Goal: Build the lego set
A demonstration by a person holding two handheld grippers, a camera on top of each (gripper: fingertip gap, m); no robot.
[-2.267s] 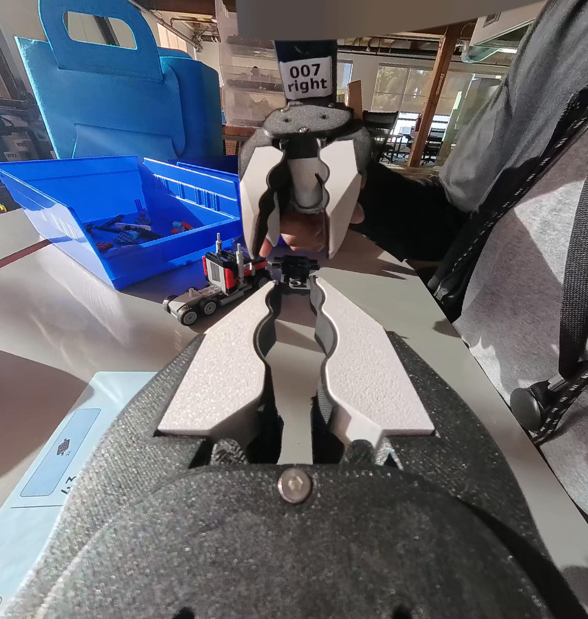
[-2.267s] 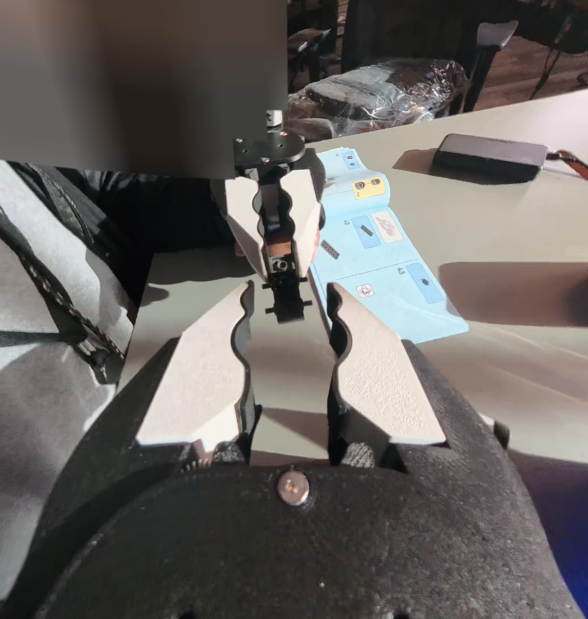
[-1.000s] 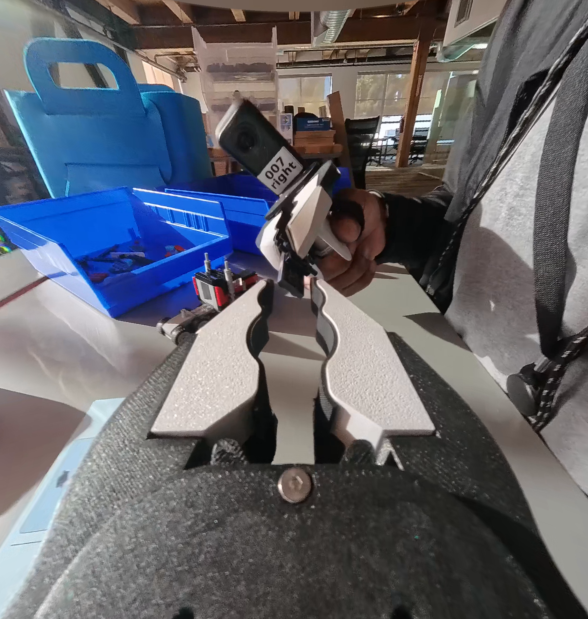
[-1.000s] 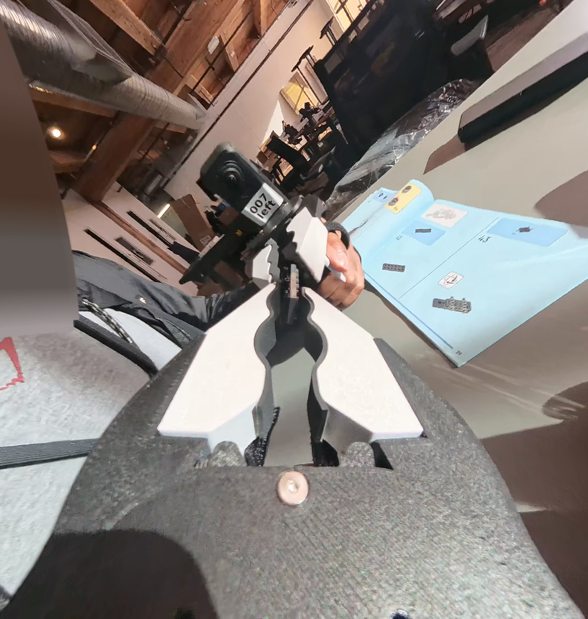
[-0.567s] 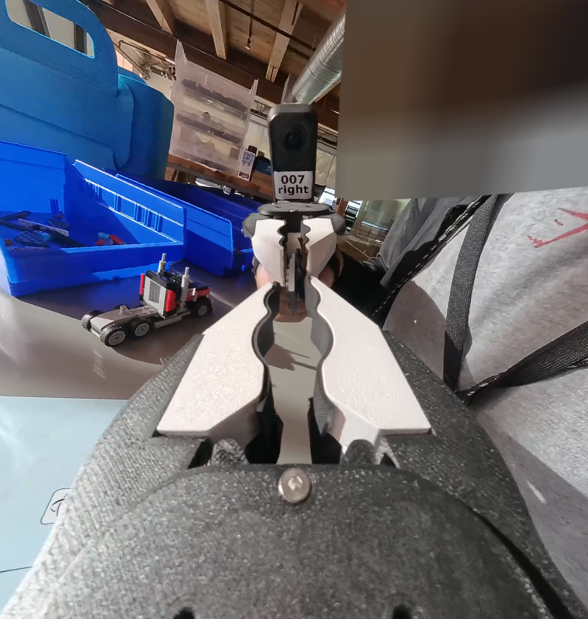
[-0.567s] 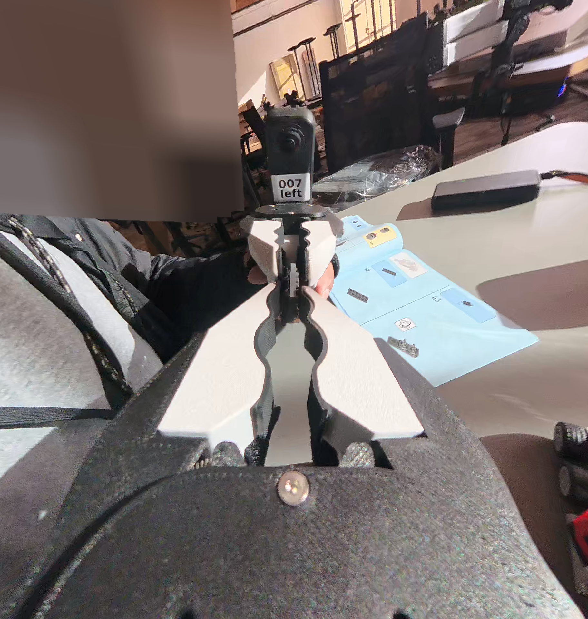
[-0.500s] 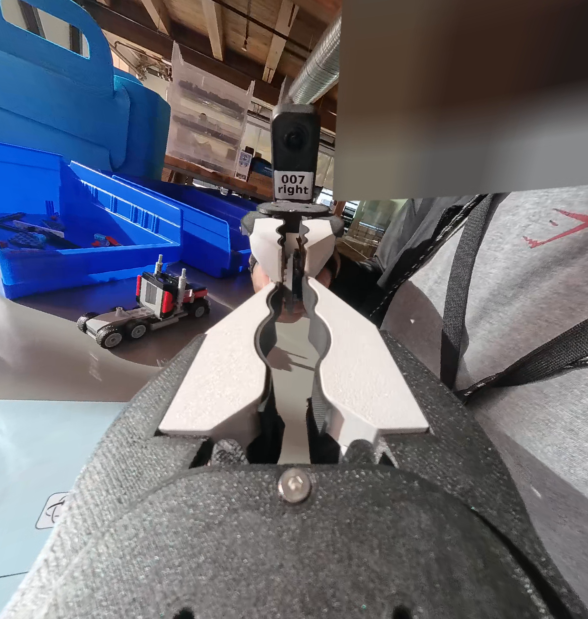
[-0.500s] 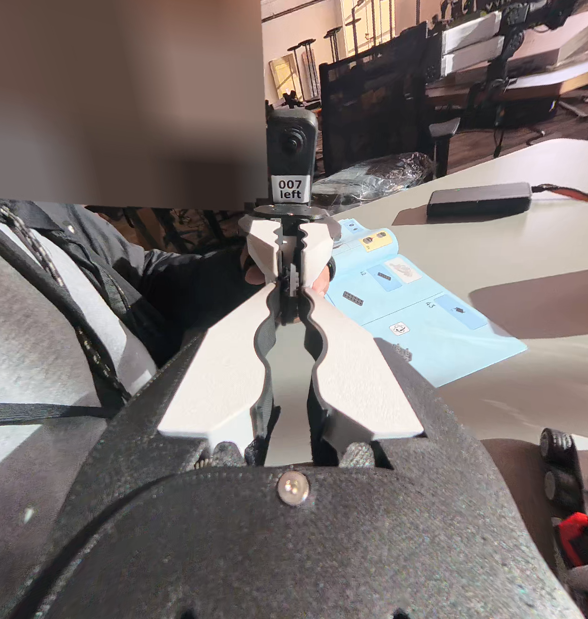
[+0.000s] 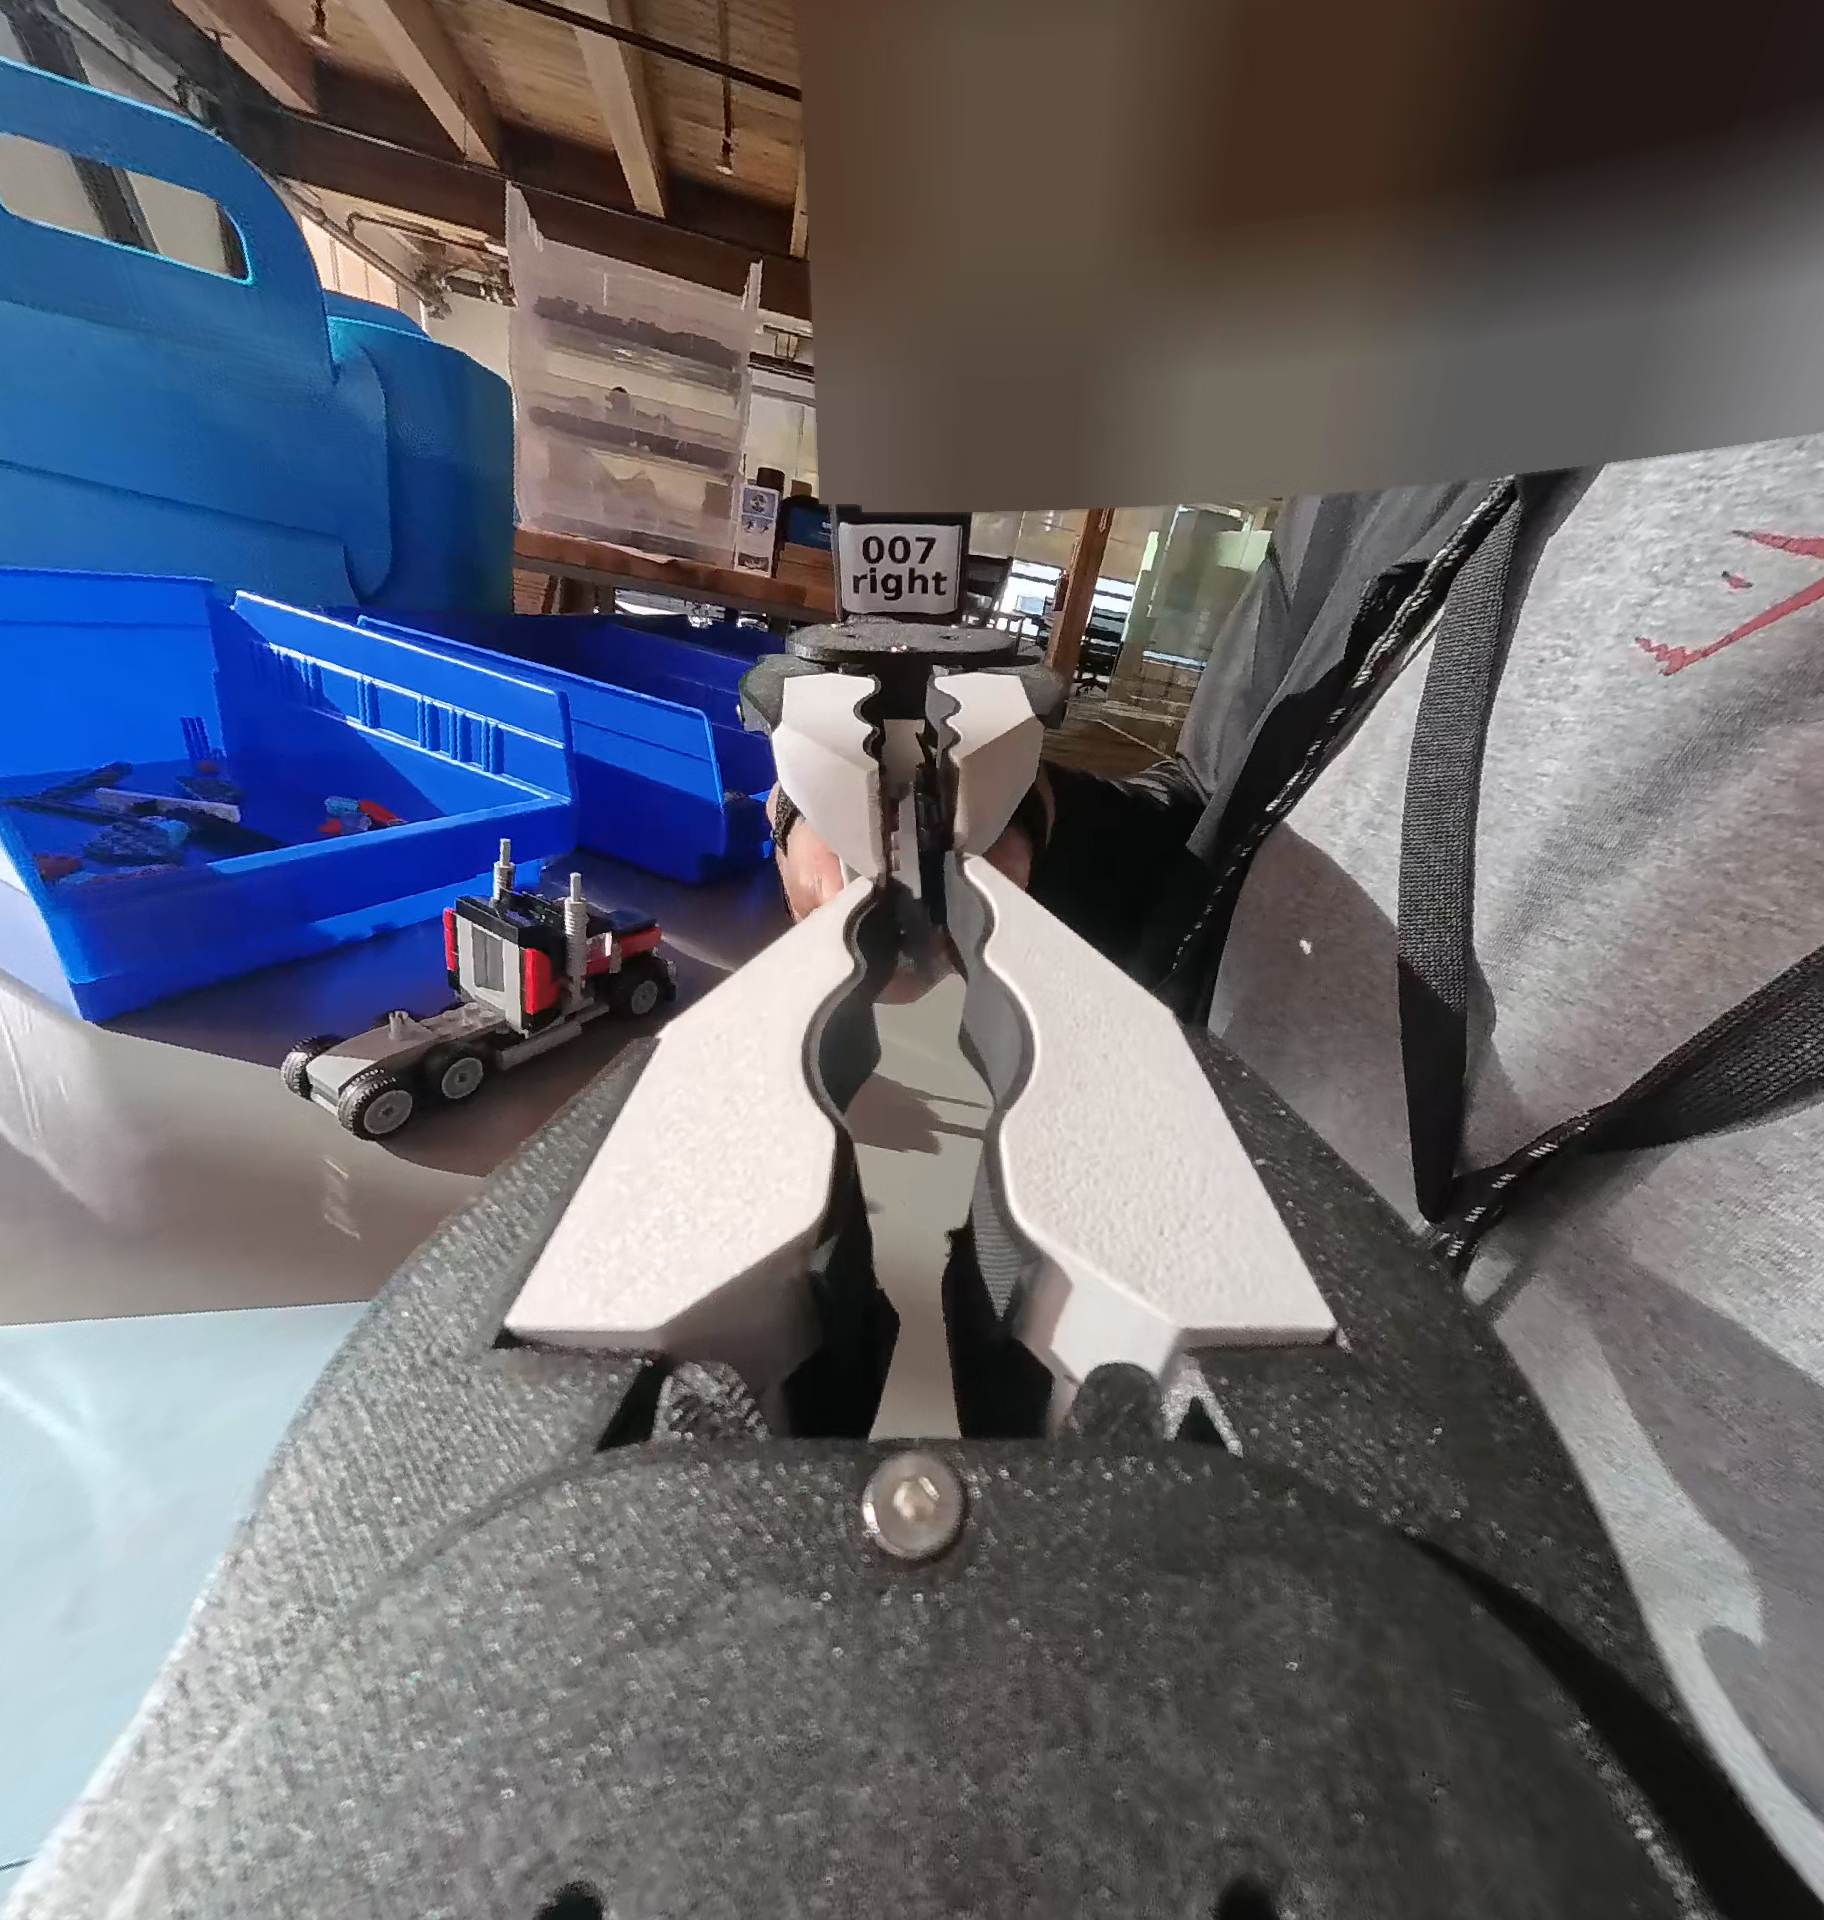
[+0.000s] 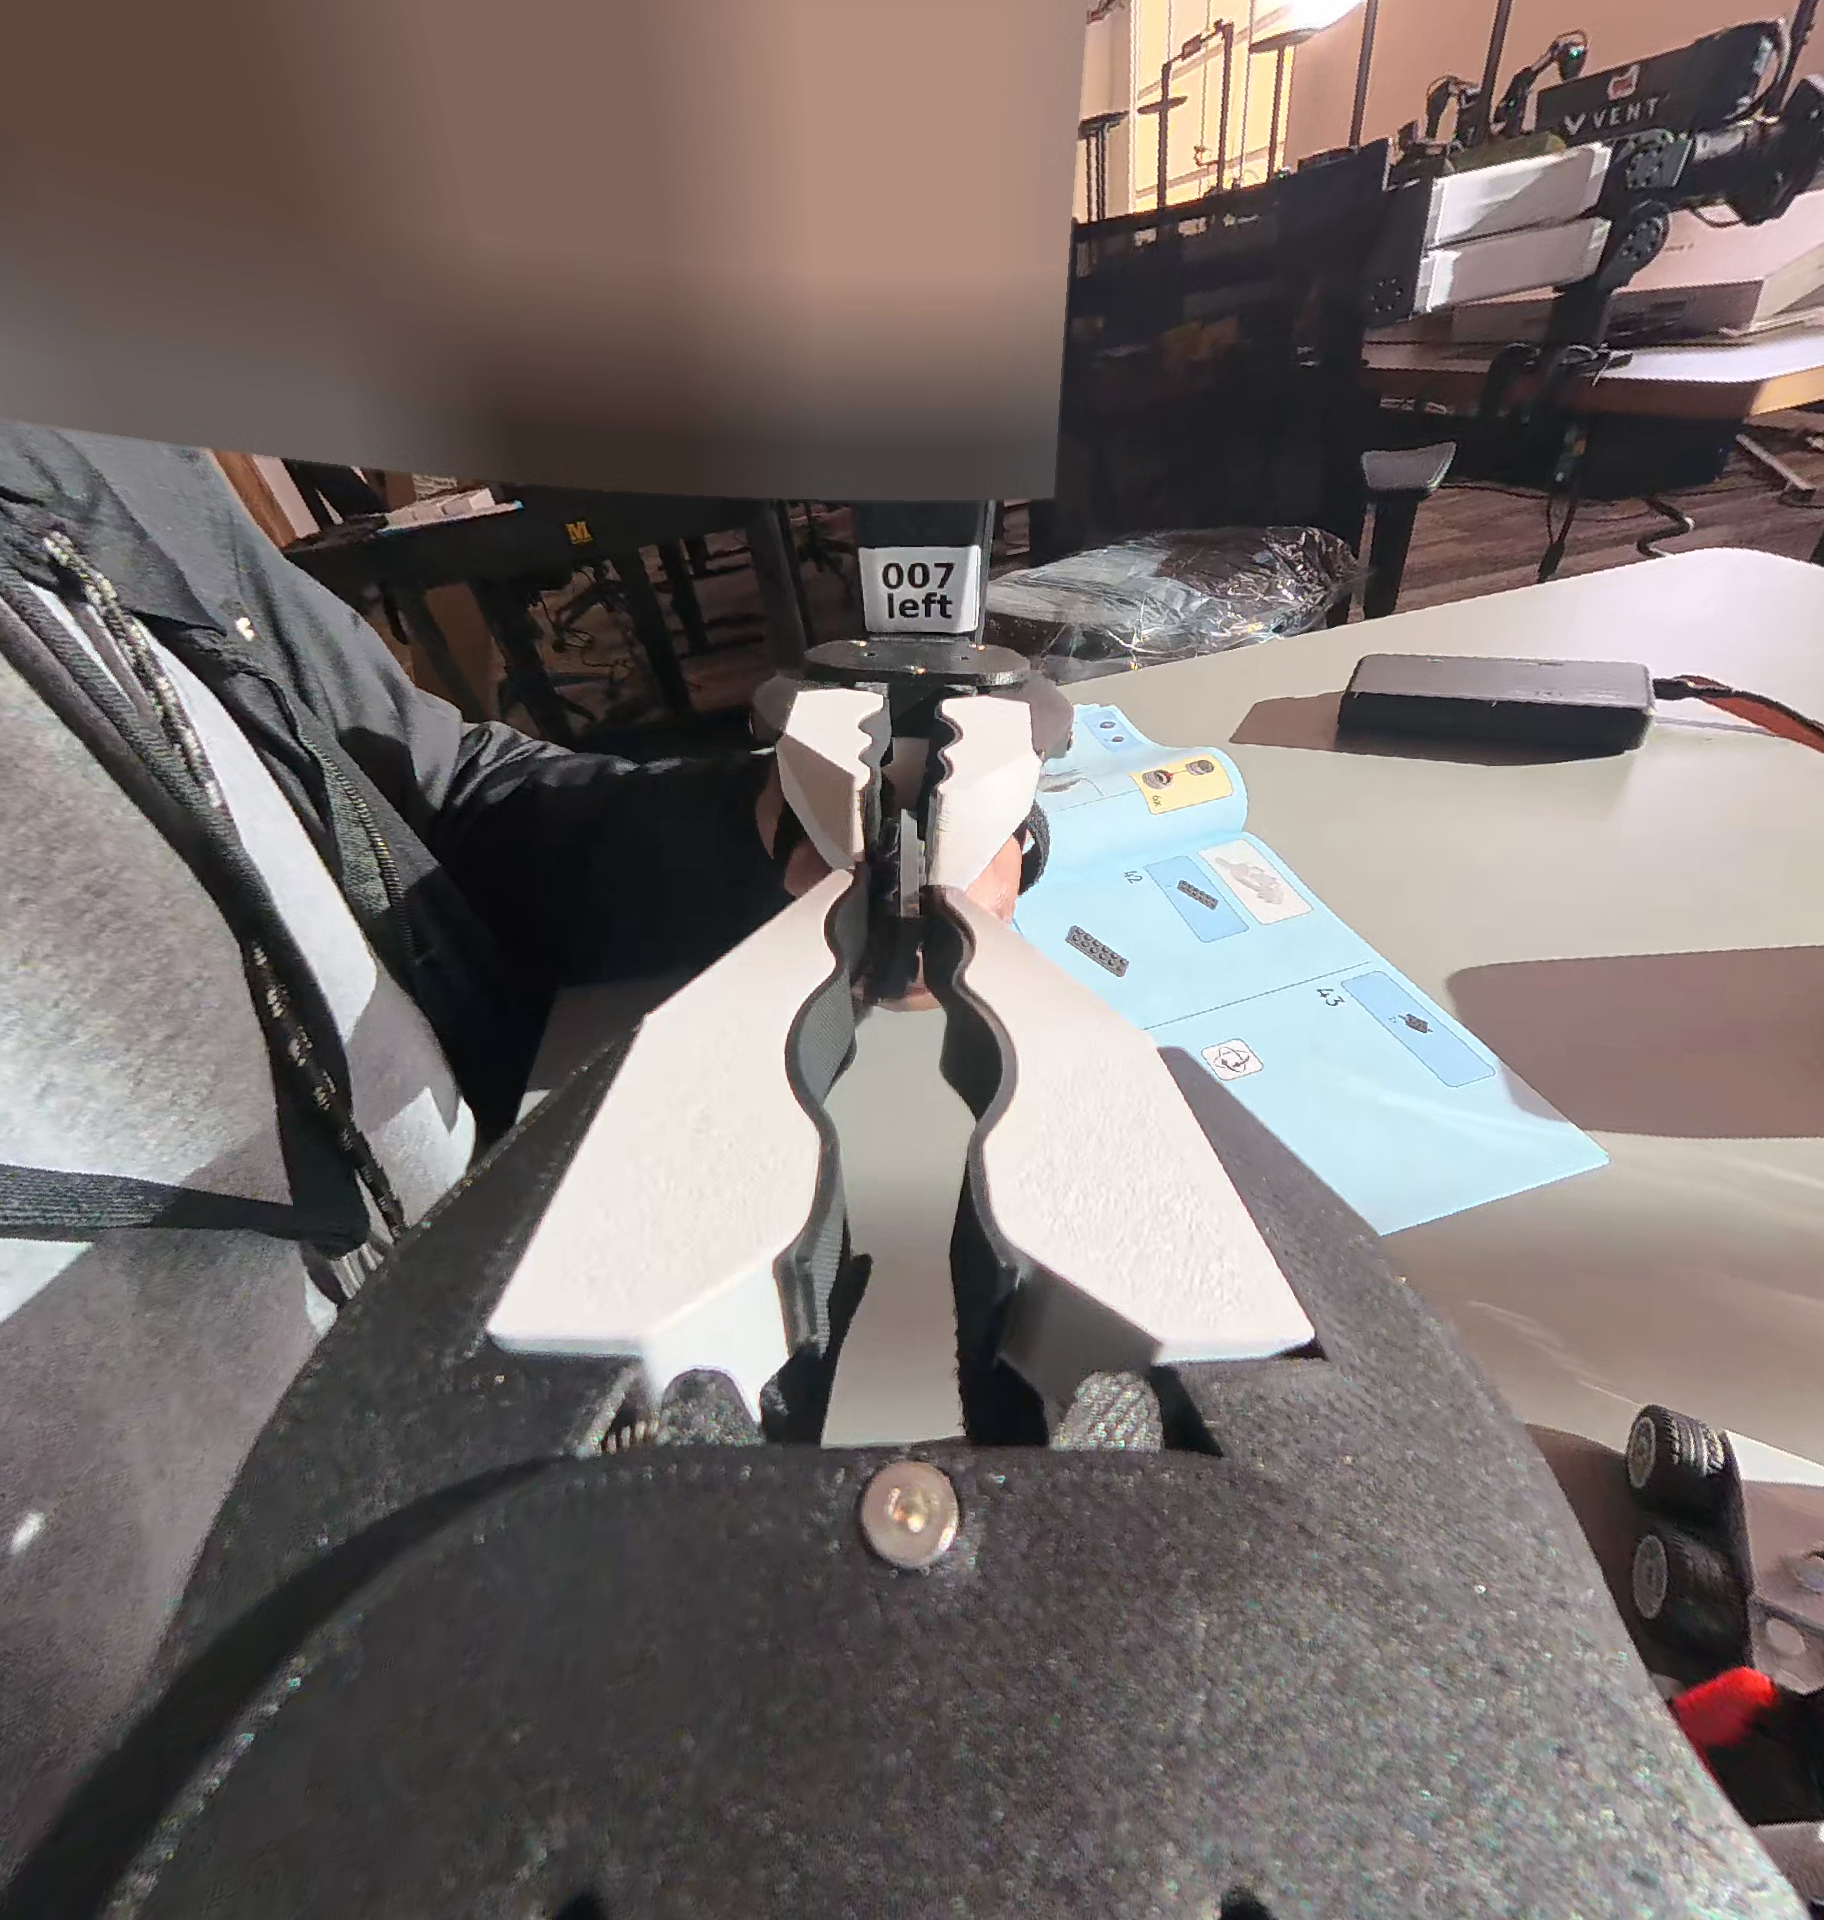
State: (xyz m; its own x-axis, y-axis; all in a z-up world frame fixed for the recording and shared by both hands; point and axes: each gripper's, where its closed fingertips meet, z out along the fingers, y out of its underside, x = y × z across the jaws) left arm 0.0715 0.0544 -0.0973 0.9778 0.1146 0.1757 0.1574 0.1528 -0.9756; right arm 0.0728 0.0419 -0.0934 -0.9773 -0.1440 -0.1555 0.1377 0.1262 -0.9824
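Note:
My left gripper (image 9: pixel 918 896) and my right gripper (image 10: pixel 897 894) meet tip to tip in the air above the table's near edge. Both are shut on one small black lego piece (image 9: pixel 926 831), which also shows edge-on in the right wrist view (image 10: pixel 903 883). The fingertips hide most of the piece. In the left wrist view the right gripper (image 9: pixel 913 810) faces me, and in the right wrist view the left gripper (image 10: pixel 903 821) faces me. A built lego truck (image 9: pixel 492 997), black, red and grey, stands on the table to the left. Its wheels (image 10: pixel 1677 1455) show at the lower right.
Two blue bins (image 9: pixel 264 914) stand behind the truck, the nearer one holding several loose pieces. A light blue instruction booklet (image 10: pixel 1303 1039) lies open on the grey table (image 10: pixel 1510 831), with a black flat device (image 10: pixel 1500 701) beyond it. A person's torso is close by both grippers. Less than 4 cm separates the two grippers' tips.
The right gripper was open and apart from the piece. It has closed on the black piece held by the left gripper, and both rose off the table. In the last half second they barely moved.

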